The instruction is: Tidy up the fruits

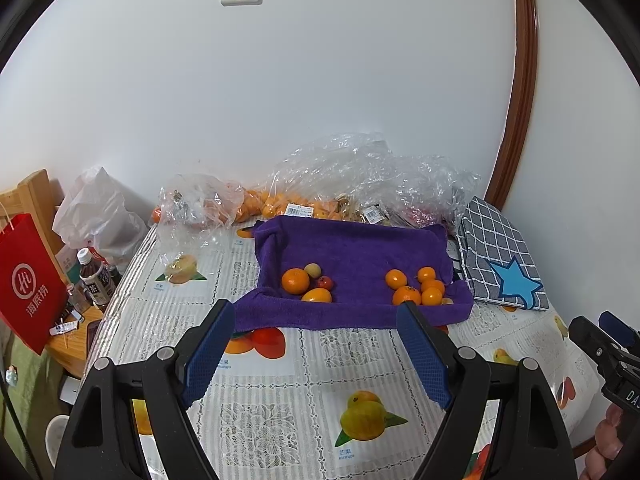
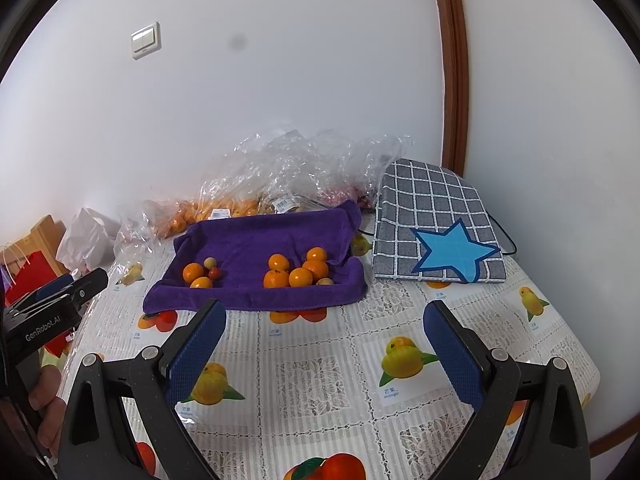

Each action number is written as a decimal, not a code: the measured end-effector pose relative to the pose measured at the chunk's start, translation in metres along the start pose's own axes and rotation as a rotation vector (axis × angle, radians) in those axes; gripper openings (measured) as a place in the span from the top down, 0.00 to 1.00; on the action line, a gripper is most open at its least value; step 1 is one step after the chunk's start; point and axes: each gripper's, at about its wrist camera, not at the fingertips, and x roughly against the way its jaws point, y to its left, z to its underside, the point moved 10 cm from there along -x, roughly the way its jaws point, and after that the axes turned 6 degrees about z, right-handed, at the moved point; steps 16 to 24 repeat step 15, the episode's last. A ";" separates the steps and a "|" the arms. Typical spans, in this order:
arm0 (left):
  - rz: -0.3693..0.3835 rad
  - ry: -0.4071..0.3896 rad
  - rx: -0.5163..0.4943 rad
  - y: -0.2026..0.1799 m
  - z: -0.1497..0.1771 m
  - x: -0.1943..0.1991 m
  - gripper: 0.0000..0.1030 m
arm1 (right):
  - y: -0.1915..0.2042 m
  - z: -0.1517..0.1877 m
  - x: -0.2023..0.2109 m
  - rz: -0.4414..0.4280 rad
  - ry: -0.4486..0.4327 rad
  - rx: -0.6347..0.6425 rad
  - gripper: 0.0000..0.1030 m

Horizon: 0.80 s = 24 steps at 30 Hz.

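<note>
Bench (image 2: 320,384) under a fruit-print cloth, its far edge against the wall. Purple towel (image 1: 352,248) lies at the far middle, its edges turned up like a tray; on it two clusters sit well apart: a mixed left group (image 1: 308,282) of oranges with a small red and a pale fruit, and a right group (image 1: 418,290), mostly oranges with a pale fruit at its near side. Sorting appears partly done; the mixed group looks unfinished. Clear plastic bags (image 2: 280,184) with more fruit crowd the far edge; checked cushion (image 2: 432,224) fills the far right corner. The near half is open room. Left gripper (image 1: 316,320) and right gripper (image 2: 324,320): jaws spread wide, holding nothing
</note>
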 end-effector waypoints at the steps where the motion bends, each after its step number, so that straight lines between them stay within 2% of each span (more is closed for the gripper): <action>1: 0.000 0.000 0.000 0.000 0.000 0.000 0.21 | 0.000 0.000 0.000 -0.001 -0.001 0.000 0.05; 24: -0.004 -0.005 -0.003 -0.001 -0.001 0.001 0.21 | 0.001 0.000 0.002 -0.002 -0.002 -0.002 0.05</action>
